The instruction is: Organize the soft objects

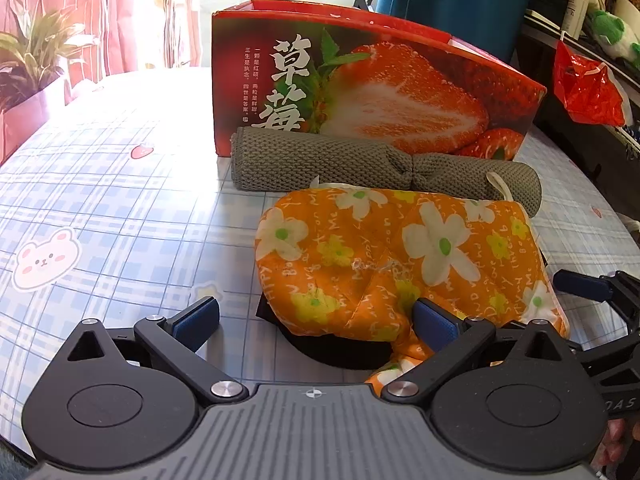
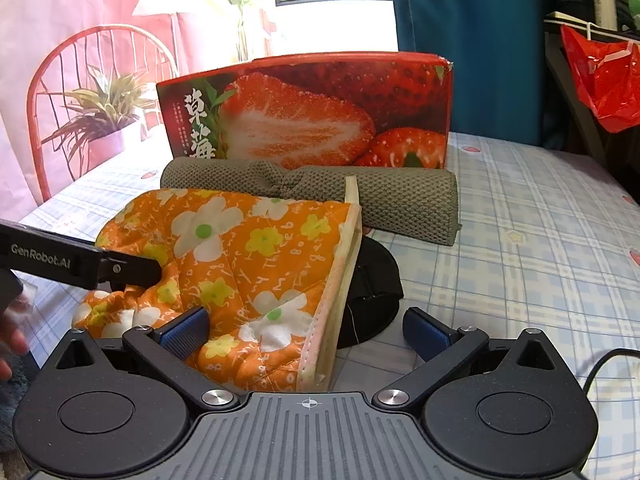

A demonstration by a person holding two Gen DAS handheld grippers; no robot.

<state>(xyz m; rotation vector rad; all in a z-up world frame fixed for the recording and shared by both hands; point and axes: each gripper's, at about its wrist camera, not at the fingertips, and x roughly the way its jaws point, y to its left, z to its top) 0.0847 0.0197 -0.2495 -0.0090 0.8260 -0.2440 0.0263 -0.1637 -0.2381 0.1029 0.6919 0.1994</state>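
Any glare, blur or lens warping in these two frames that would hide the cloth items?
Left wrist view: window glare washes out the far tablecloth; the orange mitt and grey towel stay sharp. Right wrist view: evenly lit, the strawberry box bowed by fisheye, no motion blur.

An orange oven mitt point(image 1: 404, 264) with white and yellow flowers lies crumpled on a black round object point(image 2: 376, 280), near the front edge of the table point(image 1: 120, 200). Its cream-trimmed opening point(image 2: 340, 280) stands up at the right side. Just behind it, touching it, lies a grey-green knitted towel point(image 1: 320, 164), rolled and pinched in the middle, parallel to the strawberry box point(image 1: 380, 84) and against its foot.
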